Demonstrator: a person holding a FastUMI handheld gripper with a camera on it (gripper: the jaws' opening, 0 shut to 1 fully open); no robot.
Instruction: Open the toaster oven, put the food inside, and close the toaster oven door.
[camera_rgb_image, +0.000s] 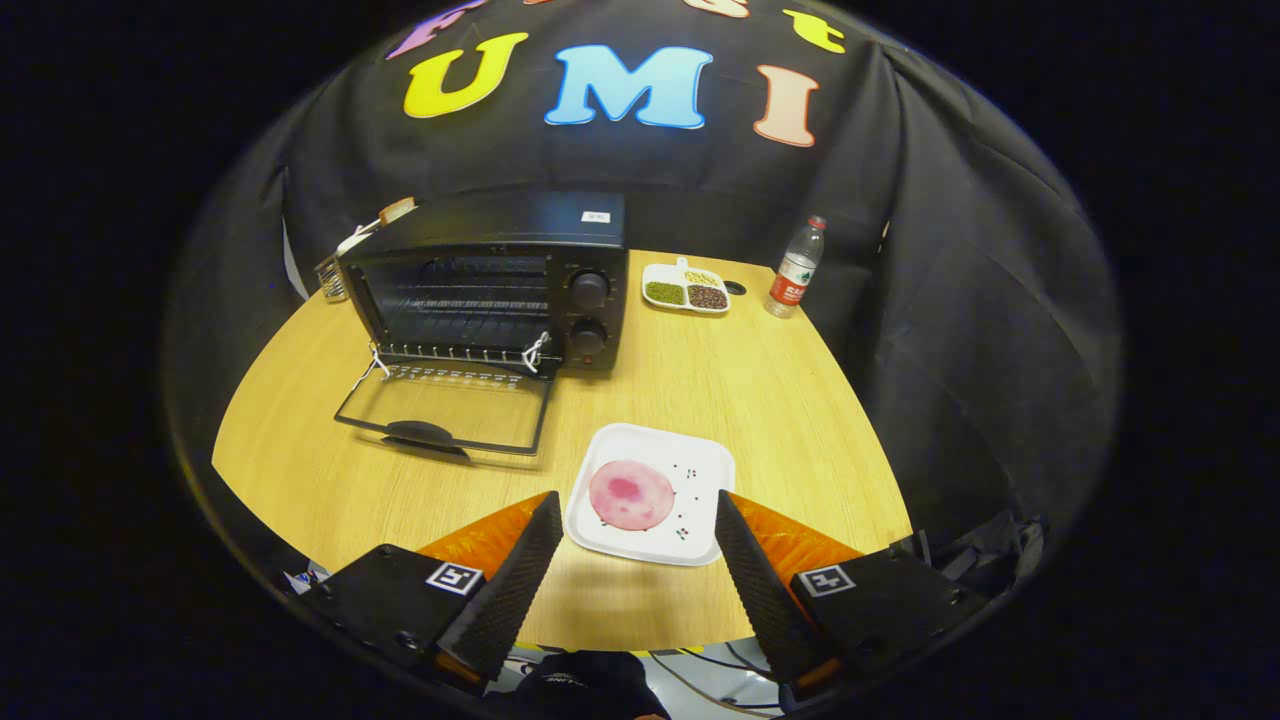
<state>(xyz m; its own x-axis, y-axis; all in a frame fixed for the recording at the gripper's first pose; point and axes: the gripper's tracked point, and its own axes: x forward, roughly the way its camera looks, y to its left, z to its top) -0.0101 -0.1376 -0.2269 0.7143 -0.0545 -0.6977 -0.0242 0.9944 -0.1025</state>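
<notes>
**A:** So where are we with the oven job? Looks to us like the first step is sorted: the toaster oven (490, 285) sits well beyond the fingers, off toward the left one, and its glass door (445, 410) is already dropped flat onto the table (760, 400), handle end nearest us. The rack inside looks bare.

**B:** Yep, so we're on the food step now. Our gripper (638, 535) has its jaws spread wide with nothing in them. The white plate (652, 492) lies between the two fingertips and just ahead of them, its near edge right about level with the tips, and the pink round slice (631, 494) sits on it, closer to the left finger. There are some little dark specks on the plate too; we can't tell what they are.

**A:** Neither finger touching anything yet?

**B:** Not that we can see, they stand off either side of the plate. We reckon the next move is to dip down and close on the food or the plate rim, then carry it forward and left over the open door onto the rack.

**A:** And the stuff further back?

**B:** A tray of beans (686, 288) and a water bottle (796, 267), far beyond the right finger. Not in our way.
</notes>
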